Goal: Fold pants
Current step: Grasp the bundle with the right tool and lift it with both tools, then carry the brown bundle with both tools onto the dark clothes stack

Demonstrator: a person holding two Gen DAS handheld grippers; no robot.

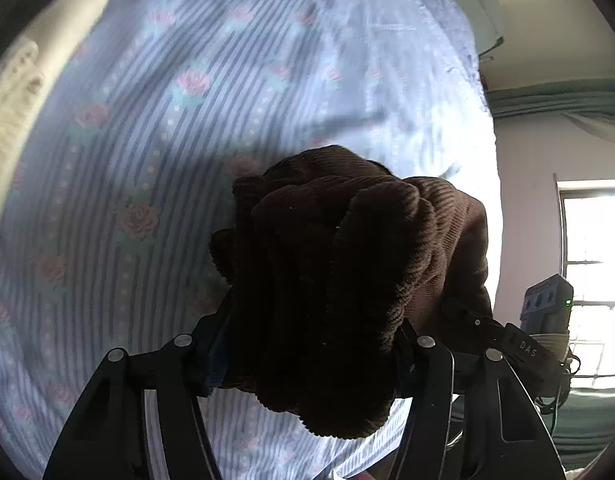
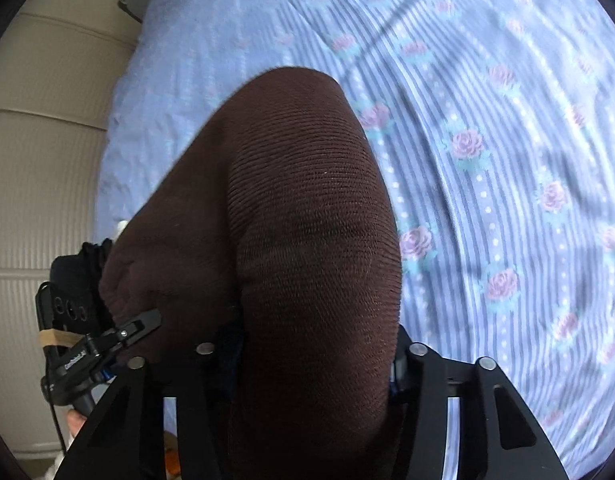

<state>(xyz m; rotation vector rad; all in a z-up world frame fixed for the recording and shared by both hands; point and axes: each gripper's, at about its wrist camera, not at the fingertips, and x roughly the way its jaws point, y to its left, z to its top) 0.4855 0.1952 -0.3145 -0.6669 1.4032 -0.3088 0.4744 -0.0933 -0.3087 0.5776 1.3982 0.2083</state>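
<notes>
Both grippers, left gripper (image 1: 311, 344) and right gripper (image 2: 315, 344), clamp bunched brown pants (image 2: 299, 208).

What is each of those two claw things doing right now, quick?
Left gripper: closed on a bunched part of the brown pants.
Right gripper: closed on a smoother fold of the same pants.

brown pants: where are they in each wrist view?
Left wrist: brown pants bunched at lower centre, between the left tongs.
Right wrist: smooth bulge at centre, between the right tongs.
Shared landmark: floral striped bedsheet behind.
</notes>
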